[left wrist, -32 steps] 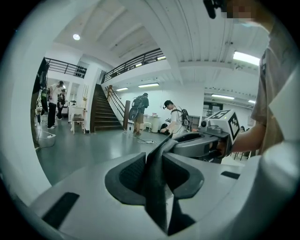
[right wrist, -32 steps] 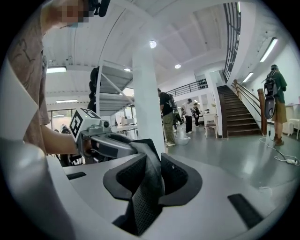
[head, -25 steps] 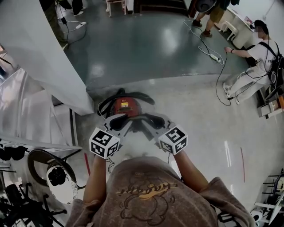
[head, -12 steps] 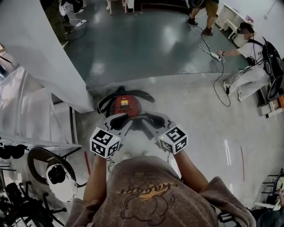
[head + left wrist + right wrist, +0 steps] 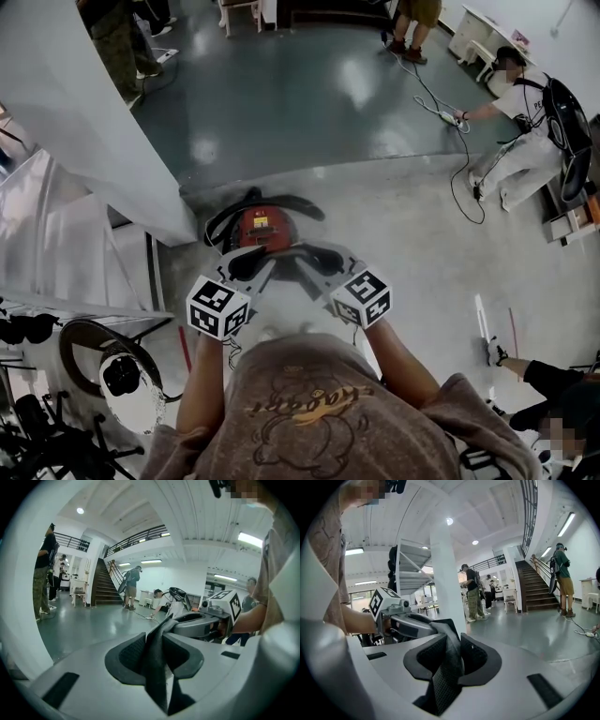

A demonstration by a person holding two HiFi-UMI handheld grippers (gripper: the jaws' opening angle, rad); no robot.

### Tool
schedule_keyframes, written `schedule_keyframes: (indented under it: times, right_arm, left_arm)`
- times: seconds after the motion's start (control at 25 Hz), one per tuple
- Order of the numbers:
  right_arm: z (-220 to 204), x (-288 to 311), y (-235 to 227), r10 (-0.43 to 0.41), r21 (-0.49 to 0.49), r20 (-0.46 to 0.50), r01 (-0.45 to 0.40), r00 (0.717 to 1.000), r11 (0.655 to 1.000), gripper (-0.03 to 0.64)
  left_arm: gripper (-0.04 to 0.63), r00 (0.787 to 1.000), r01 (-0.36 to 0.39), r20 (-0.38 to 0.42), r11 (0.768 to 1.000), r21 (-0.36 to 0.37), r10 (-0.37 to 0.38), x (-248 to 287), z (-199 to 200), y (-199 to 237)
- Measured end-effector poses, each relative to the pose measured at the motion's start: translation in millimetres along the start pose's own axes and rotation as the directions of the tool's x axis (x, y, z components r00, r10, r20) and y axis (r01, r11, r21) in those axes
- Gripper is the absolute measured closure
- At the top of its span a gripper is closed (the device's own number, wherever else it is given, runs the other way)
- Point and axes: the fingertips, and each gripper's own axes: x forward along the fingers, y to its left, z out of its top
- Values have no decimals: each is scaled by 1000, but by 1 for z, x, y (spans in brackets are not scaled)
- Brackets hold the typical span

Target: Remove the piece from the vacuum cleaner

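Left gripper (image 5: 155, 651), right gripper (image 5: 452, 656) pinch dark piece (image 5: 157, 681) (vacuum cleaner (image 5: 261, 228) label unreadable).

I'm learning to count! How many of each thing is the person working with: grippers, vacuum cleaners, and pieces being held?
Grey two-jaw grippers: 2, the left gripper and the right gripper
Red round vacuum cleaner: 1
Black mesh piece, pinched by both grippers: 1
Total: 4

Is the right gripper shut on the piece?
Shut: the right gripper clamps the dark mesh piece tight between its jaws.
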Motion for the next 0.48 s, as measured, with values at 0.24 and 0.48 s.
schedule_keyframes:
  times: [0.24, 0.48]
  right_arm:
    - [0, -1, 0, -3, -2, 5, 3, 1000, 1000, 534]
    - [-2, -3, 3, -5, 5, -3, 5, 1000, 1000, 534]
  left_arm:
    - [499, 1000, 0, 3, 1000, 3, 0, 0, 0, -2]
    - [499, 1000, 1, 2, 1000, -3, -1, -2, -2, -3]
